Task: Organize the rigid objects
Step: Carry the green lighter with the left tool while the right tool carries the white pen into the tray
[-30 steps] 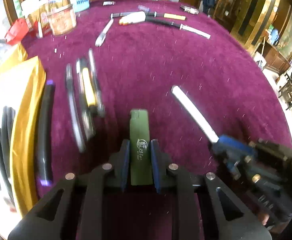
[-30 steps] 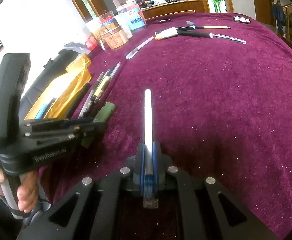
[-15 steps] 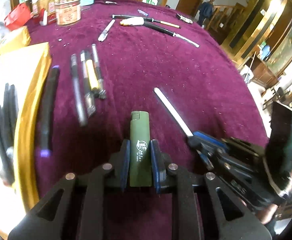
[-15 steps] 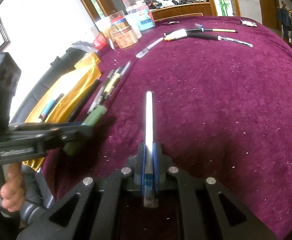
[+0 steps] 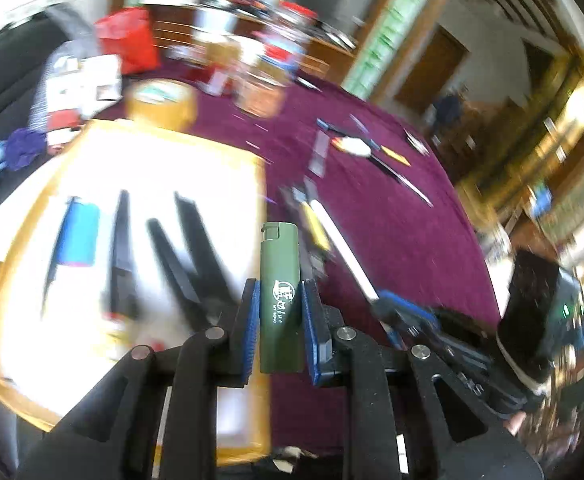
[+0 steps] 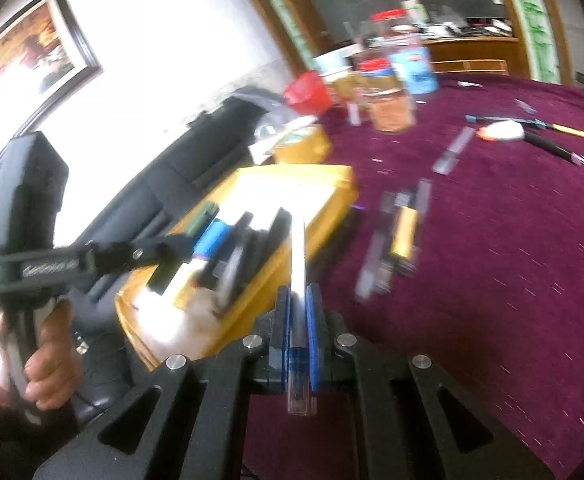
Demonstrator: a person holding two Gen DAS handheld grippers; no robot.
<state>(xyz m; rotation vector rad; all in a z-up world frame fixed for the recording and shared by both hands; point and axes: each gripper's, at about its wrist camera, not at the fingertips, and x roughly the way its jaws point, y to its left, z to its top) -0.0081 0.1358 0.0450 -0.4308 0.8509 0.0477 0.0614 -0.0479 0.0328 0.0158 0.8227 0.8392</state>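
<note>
- the left gripper (image 5: 279, 312) is clenched on an olive-green lighter (image 5: 280, 280), which stands upright in the lower middle of the left wrist view, just over the right edge of the yellow-rimmed tray (image 5: 19, 404).
- the right gripper (image 6: 300, 320) is clamped tight on a slim white pen (image 6: 298, 256) with a clear end, in the lower middle of the right wrist view; the pen's tip reaches toward the tray's near side.
- progress, as i judge it: partly done. the tray, filling the left half of the left wrist view, already holds sorted pieces, and two more are in the air beside it, not yet set down.
- in the tray i count one blue lighter (image 5: 77, 236) at its left and about three long black pens (image 5: 195, 248) fanned across the middle; blur makes that count rough, and there may be a thin dark one more at the far left.
- left on the maroon tablecloth (image 5: 392, 232): a small cluster of pens (image 6: 396, 236) just right of the tray, one with a yellow barrel; i make out three or four there, smeared by motion.
- farther off, upper right of the right wrist view, lies a second group (image 6: 532, 132): a white-and-red piece, a yellow-handled pen, a dark pen and a clear one nearer, roughly five in all.
- jars and containers (image 6: 392, 92) stand at the table's far edge, about four or five; too blurred to count surely.
- so perhaps half of the loose items remain to be gathered.
</note>
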